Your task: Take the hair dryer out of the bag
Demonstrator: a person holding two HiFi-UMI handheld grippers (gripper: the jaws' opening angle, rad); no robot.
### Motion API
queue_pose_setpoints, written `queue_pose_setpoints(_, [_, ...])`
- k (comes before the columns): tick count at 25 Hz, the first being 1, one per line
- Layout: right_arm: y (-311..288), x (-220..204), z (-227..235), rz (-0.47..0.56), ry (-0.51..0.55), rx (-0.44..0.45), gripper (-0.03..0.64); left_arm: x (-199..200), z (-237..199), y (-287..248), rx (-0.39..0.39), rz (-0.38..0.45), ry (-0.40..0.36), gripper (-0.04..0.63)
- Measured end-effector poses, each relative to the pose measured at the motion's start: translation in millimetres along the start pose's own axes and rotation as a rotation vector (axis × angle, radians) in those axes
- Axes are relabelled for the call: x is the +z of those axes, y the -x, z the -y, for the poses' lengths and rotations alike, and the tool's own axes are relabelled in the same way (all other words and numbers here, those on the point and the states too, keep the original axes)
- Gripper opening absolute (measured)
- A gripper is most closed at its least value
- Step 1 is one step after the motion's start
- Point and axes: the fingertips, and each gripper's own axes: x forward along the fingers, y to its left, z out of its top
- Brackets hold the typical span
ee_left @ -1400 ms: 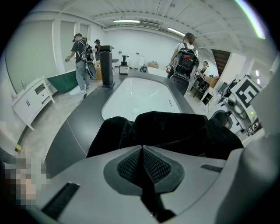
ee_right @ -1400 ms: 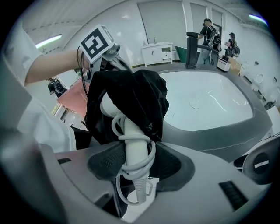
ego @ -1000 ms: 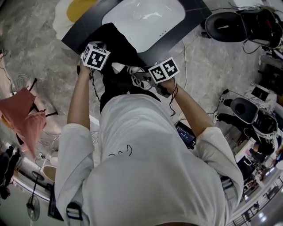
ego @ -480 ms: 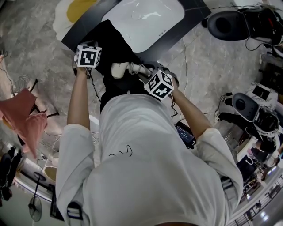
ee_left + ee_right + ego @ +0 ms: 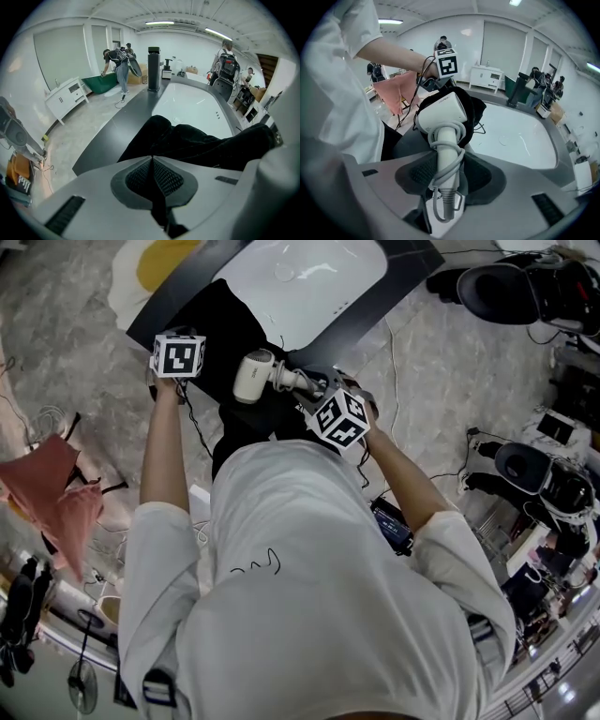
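My right hand-held gripper (image 5: 449, 172) is clenched on the handle of the white plastic hair dryer (image 5: 440, 112), with its grey cord coiled round that handle under the pads. My left hand-held gripper (image 5: 152, 159) has its jaws pressed fully together at the edge of the black fabric bag (image 5: 197, 145). I cannot tell whether a fold of cloth is caught between them. The dryer sits left of centre in the upper part of the head view. It hangs over the bag and looks clear of its mouth. To finish well I would lift the dryer straight away from the cloth, hold a firm grip so the cord loops cannot let the handle slip, and use the left side to hold the bag down on the dark table (image 5: 119, 129). The right gripper view alone shows the cord wrap and how the pads sit. Only the head view shows both hands, the bag's whole outline and the white oval basin (image 5: 309, 277) behind it.
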Motion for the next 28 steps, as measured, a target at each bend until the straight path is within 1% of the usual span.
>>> queue_pose_setpoints(3, [0, -8, 1, 0.008, -0.118, 0.029, 0.179, 0, -3, -4, -0.001, 0.013, 0.014, 0.020])
queue_pose_setpoints(5, [-3, -12, 1, 0.006, -0.167, 0.044, 0.181, -3, -3, -4, 0.014, 0.002, -0.011, 0.020])
queue_pose_setpoints(7, [-7, -13, 3, -0.017, -0.151, 0.030, 0.189, -5, 2, -7, 0.015, -0.005, -0.052, 0.020])
queue_pose_setpoints(10, [-15, -15, 5, -0.070, -0.040, -0.022, 0.206, -7, 6, -8, 0.016, -0.015, -0.079, 0.020])
queue_pose_setpoints(11, [-18, -17, 6, -0.084, -0.022, -0.025, 0.213, -8, 4, -6, 0.025, -0.026, -0.082, 0.020])
queue_pose_setpoints(13, [-27, -20, 7, -0.104, -0.035, 0.001, 0.220, -10, 3, -5, 0.022, -0.039, -0.081, 0.020])
queue_pose_setpoints(15, [-35, -23, 6, -0.120, -0.063, 0.044, 0.234, -10, 7, -8, -0.003, -0.032, -0.076, 0.020])
queue_pose_setpoints(18, [-40, -25, 2, -0.137, -0.067, 0.106, 0.239, -12, 8, -7, 0.006, -0.030, -0.084, 0.020])
queue_pose_setpoints(20, [-44, -26, 1, -0.145, -0.075, 0.145, 0.244, -12, 11, -10, -0.009, -0.016, -0.076, 0.020])
queue_pose_setpoints(22, [-45, -27, -1, -0.152, -0.139, 0.206, 0.219, -12, 13, -10, -0.013, -0.011, -0.076, 0.020])
queue_pose_setpoints(24, [-43, -27, -6, -0.142, -0.242, 0.299, 0.212, -12, 15, -11, -0.010, -0.013, -0.084, 0.020])
queue_pose_setpoints(28, [-35, -22, -24, -0.052, -0.472, 0.467, 0.209, -12, 13, -12, -0.012, -0.014, -0.089, 0.020])
